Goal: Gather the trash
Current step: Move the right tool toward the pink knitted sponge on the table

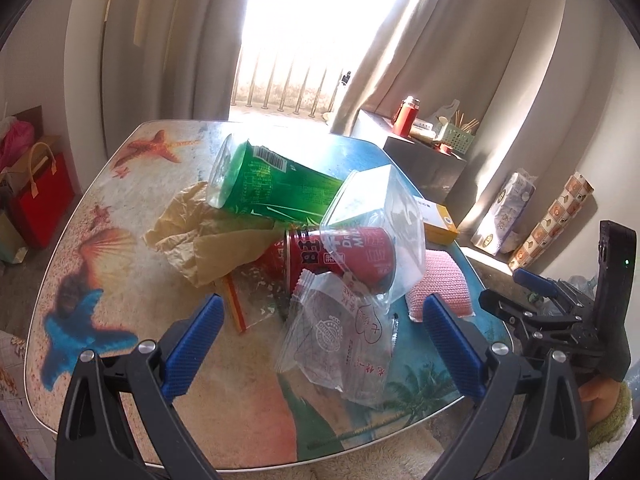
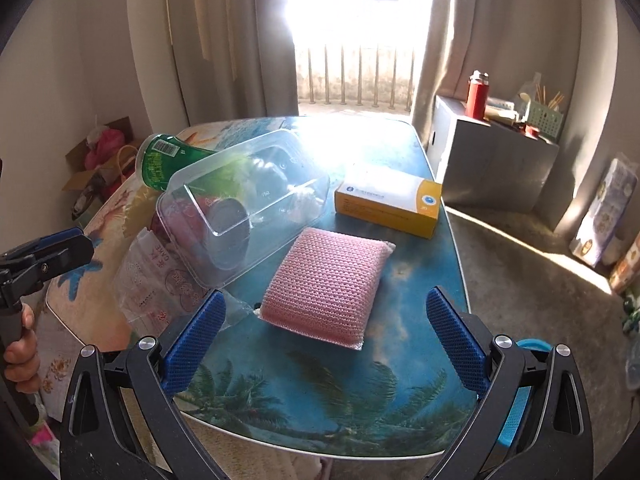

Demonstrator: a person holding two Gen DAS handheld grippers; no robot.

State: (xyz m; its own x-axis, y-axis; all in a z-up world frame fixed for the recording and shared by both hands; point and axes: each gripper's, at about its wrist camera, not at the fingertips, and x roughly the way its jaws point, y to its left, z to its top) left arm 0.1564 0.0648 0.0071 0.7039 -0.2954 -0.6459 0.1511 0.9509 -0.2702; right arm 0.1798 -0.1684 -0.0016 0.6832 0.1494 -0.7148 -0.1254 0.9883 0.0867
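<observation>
Both blue-padded grippers, left (image 1: pixel 322 316) and right (image 2: pixel 322 312), hang wide apart over the beach-print table (image 2: pixel 360 400), gripping nothing.
Trash pile sits mid-table: green plastic bottle (image 1: pixel 276 188) lying flat, clear plastic container (image 2: pixel 244 204) tipped over a red can (image 1: pixel 340 256), crumpled tan paper (image 1: pixel 208 236), printed clear bag (image 1: pixel 340 340); pink knitted sponge (image 2: pixel 324 280) just beside it.

We see trash heaped mid-table (image 1: pixel 100 216): bottle (image 1: pixel 276 188) at back, can (image 1: pixel 340 258) before it under tilted container (image 2: pixel 244 204), crumpled paper (image 1: pixel 200 236) left, printed bag (image 1: pixel 344 344) nearest us. Sponge (image 2: pixel 326 282) right of heap, box (image 2: pixel 388 204) behind sponge.
</observation>
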